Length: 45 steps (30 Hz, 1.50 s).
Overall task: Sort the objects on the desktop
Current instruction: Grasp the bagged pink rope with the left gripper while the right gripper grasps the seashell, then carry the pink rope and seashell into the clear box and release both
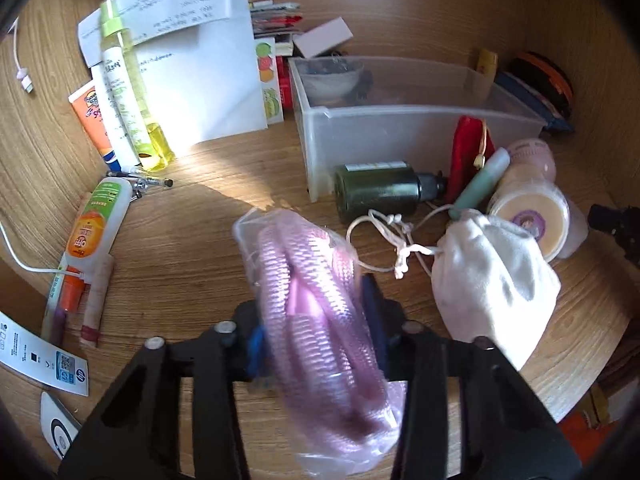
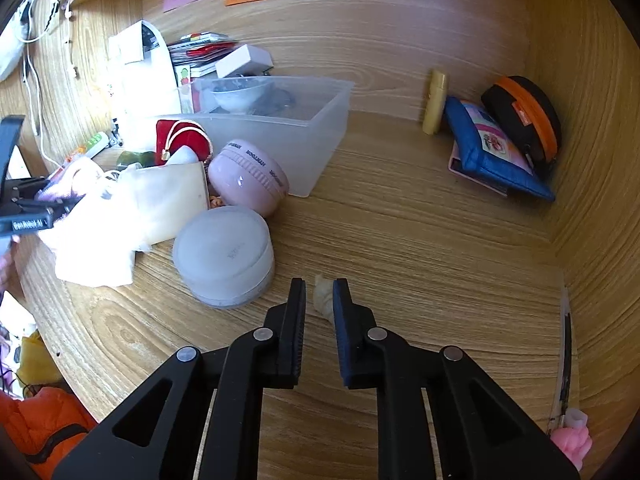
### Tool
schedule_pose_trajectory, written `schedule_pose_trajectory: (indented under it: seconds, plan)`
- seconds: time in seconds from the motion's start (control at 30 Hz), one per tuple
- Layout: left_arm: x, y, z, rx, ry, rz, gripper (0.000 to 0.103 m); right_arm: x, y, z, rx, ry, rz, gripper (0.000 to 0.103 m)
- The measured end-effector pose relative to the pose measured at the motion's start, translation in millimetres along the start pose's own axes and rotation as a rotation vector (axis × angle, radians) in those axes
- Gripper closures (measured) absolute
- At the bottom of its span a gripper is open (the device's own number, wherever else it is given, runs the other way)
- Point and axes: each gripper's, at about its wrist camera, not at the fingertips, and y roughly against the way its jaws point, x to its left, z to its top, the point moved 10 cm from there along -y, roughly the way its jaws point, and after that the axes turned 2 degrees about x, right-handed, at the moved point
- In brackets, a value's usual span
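Note:
In the left wrist view, my left gripper (image 1: 316, 320) is shut on a clear plastic bag with a pink ribbed item (image 1: 320, 304) inside, lifted above the wooden desk. From the right wrist view, that left gripper (image 2: 44, 204) shows at the left edge with the pink bundle (image 2: 76, 176). My right gripper (image 2: 320, 290) sits low over the desk, its jaws nearly together on a small cream-coloured lump (image 2: 324, 296) pinched between the pads. A translucent storage bin (image 1: 400, 120) stands behind, holding a small bowl (image 1: 332, 76).
Near the bin lie a white drawstring pouch (image 1: 492, 280), a dark green bottle (image 1: 380, 188), a red pouch (image 1: 468, 152), a pink round case (image 2: 248, 176) and a frosted round jar (image 2: 224, 256). Tubes and a spray bottle (image 1: 128, 92) lie left. A blue pouch (image 2: 492, 152) leans at the back right.

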Motion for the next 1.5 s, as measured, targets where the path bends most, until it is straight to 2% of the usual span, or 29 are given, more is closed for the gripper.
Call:
schedule_pose_trajectory:
  seconds: [0.2,0.33,0.5,0.6,0.7,0.73,0.77,0.9,0.93,0.97,1.0,1.2,1.5]
  plan:
    - [5,5,-1,-0.017,0.022,0.001,0.07,-4,5,-3,-0.002,-0.028,0.01,0.091]
    - [-5,6,-4,-0.022,-0.014,0.001,0.07,-5,7,-7,0.012,-0.013,-0.01,0.09]
    - [-27,-11,-18,0.038,-0.076,-0.02,0.069,-7,-1,-11,0.044,-0.005,-0.029,0.09]
    - [-29,-15,-18,0.036,-0.074,-0.025,0.069,-8,-9,-12,0.071,-0.013,-0.016,0.089]
    - [-28,-18,-17,0.046,-0.047,-0.058,0.069,-9,-16,-11,0.096,-0.013,-0.021,0.08]
    - [-27,-19,-16,0.045,-0.038,-0.06,0.069,-9,-19,-10,0.102,-0.008,-0.019,0.07]
    - [-24,-20,-15,0.045,-0.028,-0.051,0.069,-10,-19,-9,0.103,-0.009,-0.021,0.065]
    - [-19,-21,-10,0.032,0.019,-0.055,0.075,-9,-22,-5,0.105,0.0,-0.005,0.065]
    - [-18,-20,-8,0.028,0.03,-0.061,0.077,-8,-23,-5,0.108,0.003,-0.003,0.07]
    - [-15,-19,-6,0.02,0.045,-0.065,0.078,-7,-24,-5,0.107,0.005,-0.001,0.085]
    - [-13,-17,-5,0.013,0.05,-0.066,0.08,-8,-24,-3,0.105,0.0,-0.004,0.087]
    - [-10,3,9,-0.053,0.046,-0.057,0.081,-12,-6,18,0.015,-0.034,-0.007,0.087]
    - [-5,36,47,-0.159,0.078,-0.098,0.081,15,27,69,-0.134,0.018,0.044,0.087]
